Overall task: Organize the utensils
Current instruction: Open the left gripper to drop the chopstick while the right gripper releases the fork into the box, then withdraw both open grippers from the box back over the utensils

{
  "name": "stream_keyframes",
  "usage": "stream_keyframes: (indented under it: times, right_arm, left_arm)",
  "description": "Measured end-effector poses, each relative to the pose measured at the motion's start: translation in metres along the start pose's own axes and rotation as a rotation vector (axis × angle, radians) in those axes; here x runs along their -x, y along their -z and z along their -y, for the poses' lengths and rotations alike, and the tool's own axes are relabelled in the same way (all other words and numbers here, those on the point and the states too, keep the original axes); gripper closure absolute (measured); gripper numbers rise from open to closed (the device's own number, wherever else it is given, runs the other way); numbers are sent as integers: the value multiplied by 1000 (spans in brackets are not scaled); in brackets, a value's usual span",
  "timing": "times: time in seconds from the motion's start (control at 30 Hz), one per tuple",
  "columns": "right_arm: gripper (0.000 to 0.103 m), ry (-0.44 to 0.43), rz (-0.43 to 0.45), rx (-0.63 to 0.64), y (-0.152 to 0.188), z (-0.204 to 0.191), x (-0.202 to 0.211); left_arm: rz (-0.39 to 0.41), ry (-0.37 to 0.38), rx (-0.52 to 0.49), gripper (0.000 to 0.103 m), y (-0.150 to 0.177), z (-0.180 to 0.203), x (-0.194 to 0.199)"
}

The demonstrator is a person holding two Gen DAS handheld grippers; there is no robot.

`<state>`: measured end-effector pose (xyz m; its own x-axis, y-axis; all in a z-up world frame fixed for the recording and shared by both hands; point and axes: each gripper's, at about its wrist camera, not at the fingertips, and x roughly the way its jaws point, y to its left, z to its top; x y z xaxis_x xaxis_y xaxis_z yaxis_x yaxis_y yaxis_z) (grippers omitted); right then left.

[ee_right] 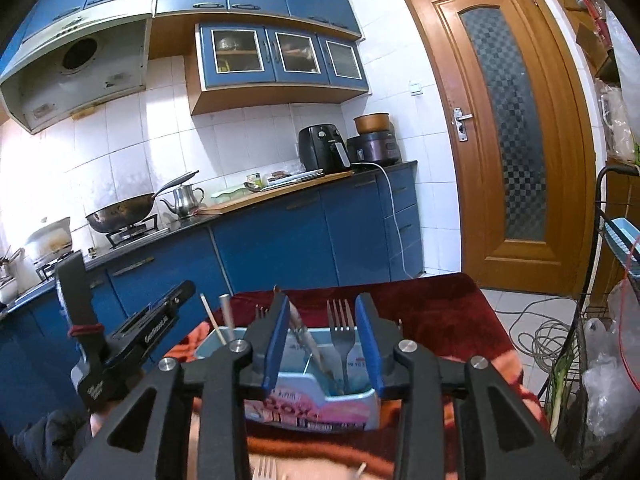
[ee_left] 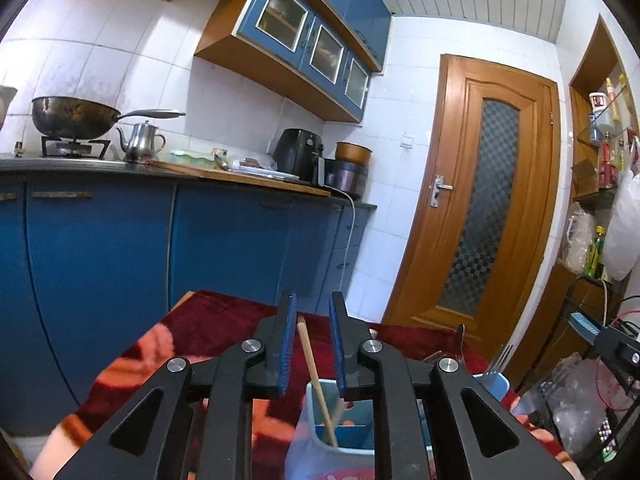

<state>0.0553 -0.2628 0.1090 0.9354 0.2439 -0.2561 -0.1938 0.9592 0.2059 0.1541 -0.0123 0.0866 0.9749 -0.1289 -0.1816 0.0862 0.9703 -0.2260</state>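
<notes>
The left hand-held gripper [ee_left: 313, 322] points forward and a little downward, its black linkage arms spreading toward the camera. Its two blue-padded fingers [ee_left: 289, 320] stand slightly apart, nearly parallel, and the pads press on nothing. In the right wrist view the same tool shows from the side at lower left, a dark body tilted up to the right. The right hand-held gripper [ee_right: 322, 328] likewise points forward and slightly down, its blue-padded fingers [ee_right: 369, 336] set clearly wider than the left's, not clamped on anything.
</notes>
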Motion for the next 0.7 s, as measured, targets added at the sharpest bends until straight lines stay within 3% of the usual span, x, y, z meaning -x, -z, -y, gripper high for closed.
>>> stream_keyframes:
  times: [0.07,0.37,0.7]
  right_arm:
    - [64,-2,-3,-5,3,0,8]
    - [62,15,-76,-42,27,8,17]
    - [59,16,-199,-119,56,17,22]
  left_arm:
    - [-19,0,5,77,-3,-3,1]
    - [-127,18,8,77,-5,-15,12]
    - [-324,44,-45,77,10,-9,39]
